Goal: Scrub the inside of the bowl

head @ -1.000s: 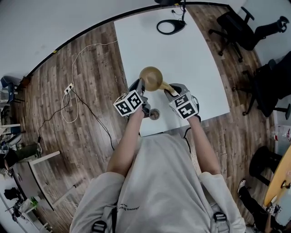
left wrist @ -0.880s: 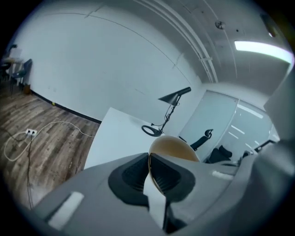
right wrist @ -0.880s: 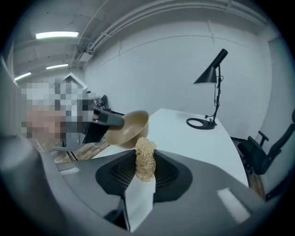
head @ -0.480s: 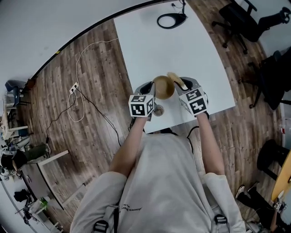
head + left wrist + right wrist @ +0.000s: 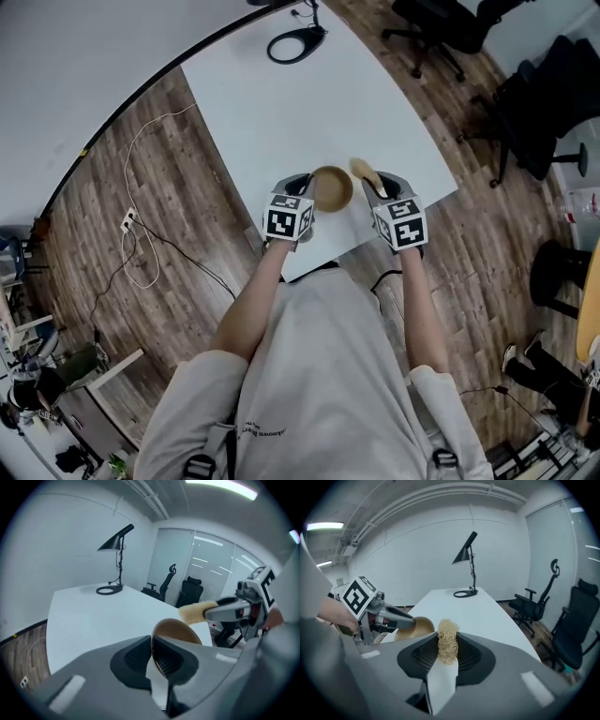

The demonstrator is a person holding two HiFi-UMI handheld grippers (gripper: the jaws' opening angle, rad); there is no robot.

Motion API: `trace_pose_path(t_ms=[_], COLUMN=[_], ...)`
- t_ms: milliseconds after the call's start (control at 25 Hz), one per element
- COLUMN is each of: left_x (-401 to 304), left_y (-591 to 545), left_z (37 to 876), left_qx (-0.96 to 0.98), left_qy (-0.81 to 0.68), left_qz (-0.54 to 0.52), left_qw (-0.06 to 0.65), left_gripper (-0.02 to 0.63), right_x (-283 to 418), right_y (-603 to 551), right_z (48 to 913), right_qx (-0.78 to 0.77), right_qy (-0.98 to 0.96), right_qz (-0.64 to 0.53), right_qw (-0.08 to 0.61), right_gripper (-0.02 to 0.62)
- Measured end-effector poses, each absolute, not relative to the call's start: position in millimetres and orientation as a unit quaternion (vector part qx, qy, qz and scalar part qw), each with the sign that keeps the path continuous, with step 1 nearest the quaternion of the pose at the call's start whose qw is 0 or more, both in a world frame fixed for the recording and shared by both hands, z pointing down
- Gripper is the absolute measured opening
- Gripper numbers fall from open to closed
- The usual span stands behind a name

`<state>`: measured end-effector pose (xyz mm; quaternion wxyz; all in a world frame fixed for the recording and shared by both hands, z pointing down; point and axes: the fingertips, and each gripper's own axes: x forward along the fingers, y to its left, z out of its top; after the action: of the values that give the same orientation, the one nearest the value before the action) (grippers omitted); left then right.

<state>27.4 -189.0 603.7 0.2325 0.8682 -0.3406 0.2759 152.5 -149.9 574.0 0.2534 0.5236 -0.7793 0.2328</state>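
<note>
A brown bowl (image 5: 331,188) is held up above the near end of the white table (image 5: 281,112), its rim pinched in my left gripper (image 5: 305,184), which is shut on it. In the left gripper view the bowl (image 5: 174,634) stands on edge between the jaws, opening toward the right. My right gripper (image 5: 372,185) is shut on a tan fibrous scrubber (image 5: 362,172), seen close up as a scrubber (image 5: 447,641) between the pads. The scrubber (image 5: 193,612) hangs just beyond the bowl's rim, apart from it. From the right gripper view the bowl (image 5: 414,627) shows its outer side.
A black desk lamp (image 5: 116,559) with a round base (image 5: 296,42) stands at the table's far end. Office chairs (image 5: 534,98) sit to the right of the table. A cable and socket (image 5: 131,221) lie on the wooden floor at left.
Both grippers came nearer to my body with the bowl and scrubber. The scrubber, earlier against the bowl's side, now sits a little to its right, clear of the rim.
</note>
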Motion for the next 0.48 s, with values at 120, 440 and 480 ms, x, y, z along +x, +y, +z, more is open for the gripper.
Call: trace_pose_path(t_ms=[120,440,480], left_x=[24.4,39.1,41.6], left_y=[-192.1,-197.5,-195.6], left_z=[627.7,668.8,670.8], left_qx=[0.843,0.812,0.811], left_qy=[-0.35,-0.353,-0.354], left_qz=[0.275,0.287,0.282], left_qw=[0.302,0.365,0.371], left_gripper=[0.017,0.021,0.021], right_x=[170.6,165.0,165.4], right_y=[-117.5,-47.6,-38.6], right_z=[583.0,595.9,597.6], right_qx=[0.555,0.597,0.598], right_qy=[-0.749,-0.702,-0.697], right_qz=[0.264,0.312,0.32], right_qw=[0.246,0.233,0.233], right_gripper=[0.117,0.118,0.118])
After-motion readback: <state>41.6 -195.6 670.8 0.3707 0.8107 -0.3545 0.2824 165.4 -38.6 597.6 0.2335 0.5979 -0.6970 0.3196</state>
